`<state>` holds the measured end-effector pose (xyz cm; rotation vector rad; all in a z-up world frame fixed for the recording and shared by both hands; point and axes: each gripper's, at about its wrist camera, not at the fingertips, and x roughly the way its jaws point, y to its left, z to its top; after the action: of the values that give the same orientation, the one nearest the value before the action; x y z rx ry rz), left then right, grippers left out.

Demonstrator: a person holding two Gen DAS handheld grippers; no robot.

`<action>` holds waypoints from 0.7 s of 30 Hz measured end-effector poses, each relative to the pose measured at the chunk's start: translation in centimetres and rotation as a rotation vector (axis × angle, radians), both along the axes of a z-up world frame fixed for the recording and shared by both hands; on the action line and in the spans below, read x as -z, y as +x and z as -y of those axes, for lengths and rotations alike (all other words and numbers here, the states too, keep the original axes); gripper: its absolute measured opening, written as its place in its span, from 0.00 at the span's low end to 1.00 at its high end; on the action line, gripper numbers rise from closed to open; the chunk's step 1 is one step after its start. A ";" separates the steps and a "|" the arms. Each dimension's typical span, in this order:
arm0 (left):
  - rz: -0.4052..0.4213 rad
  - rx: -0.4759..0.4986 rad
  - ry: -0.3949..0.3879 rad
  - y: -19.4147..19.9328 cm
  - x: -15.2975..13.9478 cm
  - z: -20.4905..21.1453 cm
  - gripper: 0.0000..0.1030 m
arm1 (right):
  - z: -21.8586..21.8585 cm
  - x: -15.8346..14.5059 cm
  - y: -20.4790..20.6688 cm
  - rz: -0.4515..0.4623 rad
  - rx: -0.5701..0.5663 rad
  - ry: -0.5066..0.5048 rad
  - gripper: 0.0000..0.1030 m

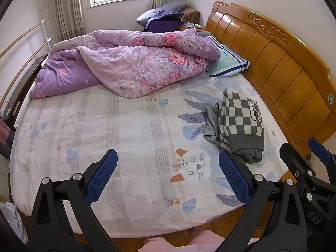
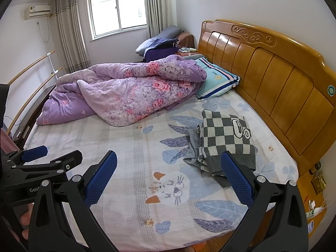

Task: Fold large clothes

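The left gripper hangs above the near edge of the bed, its blue-padded fingers spread wide apart with nothing between them. The right gripper hangs beside it at a similar height, its fingers likewise wide apart and empty; each gripper shows at the edge of the other's view. Part of a hand is seen at the lower left of the right wrist view, behind the left gripper's handle. The checked sweater, grey and cream with a "Do" patch, lies roughly folded on the bed's sheet close to the wooden headboard, resting partly on a crumpled grey garment that sticks out on its left side. Neither gripper touches the clothes. A purple flowered quilt is heaped across the far half of the bed, its edge lying over a light blue striped pillow set against the headboard. A window with curtains stands in the far wall.
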<state>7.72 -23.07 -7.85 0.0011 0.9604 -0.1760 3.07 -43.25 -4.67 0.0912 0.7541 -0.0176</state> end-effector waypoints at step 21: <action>-0.009 0.013 -0.001 0.0 0.1 -0.4 0.94 | 0.2 0.2 -0.3 -0.005 0.009 0.003 0.93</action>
<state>7.77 -22.71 -7.99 0.0056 0.9694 -0.1882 2.74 -43.43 -4.83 0.0974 0.7589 -0.0249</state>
